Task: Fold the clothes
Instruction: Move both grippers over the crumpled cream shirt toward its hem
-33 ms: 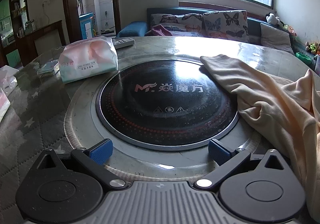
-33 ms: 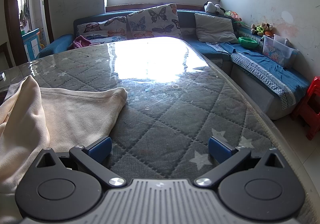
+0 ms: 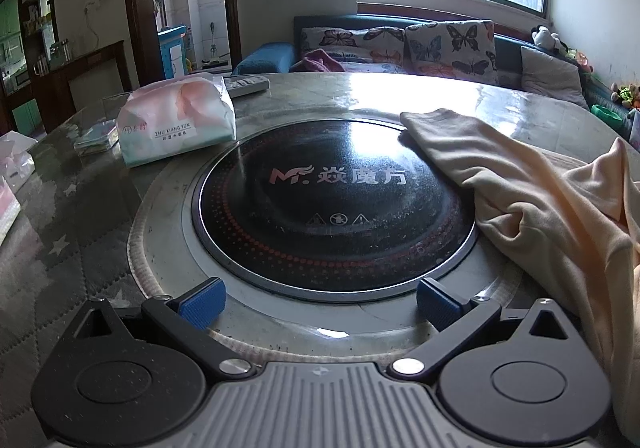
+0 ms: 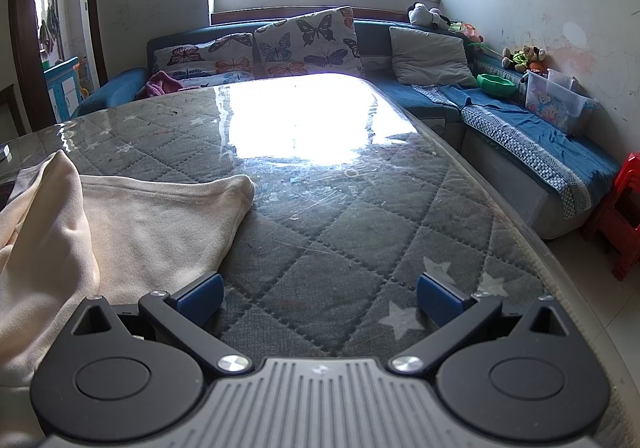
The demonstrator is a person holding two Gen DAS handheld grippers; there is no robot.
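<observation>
**Both grippers hovering open beside the cream garment**

Hanging low over the worktop [image 3: 60, 215], left gripper [image 3: 320, 302] with jaws spread wide and gripping nothing, blue pads [image 3: 202, 302] framing the near edge of the round black cooktop [image 3: 332, 203] set in the middle. Lying to the right, the cream garment [image 3: 532, 207], rumpled, one narrow end draping over the far right rim of the cooktop and the bulk bunching up toward the near right, just beside the right-hand finger. Sitting at far left, a soft pack of tissues [image 3: 176, 123], with a clear flat box [image 3: 96, 135] to its left and a remote control [image 3: 246, 83] behind it.

Hovering over the quilted, star-patterned cover under clear film, right gripper [image 4: 320, 298] likewise wide open and empty. Spreading across the left of that view, the same garment [image 4: 140, 219], its flatter part lying smooth with a rounded corner pointing toward the far middle, a raised fold standing up at far left; the left pad [image 4: 200, 296] sitting right at the cloth's near edge, contact impossible to judge. Glaring off the far worktop, window light. Running along beyond, a blue sofa [image 4: 520, 119] with butterfly cushions [image 4: 308, 39].
</observation>
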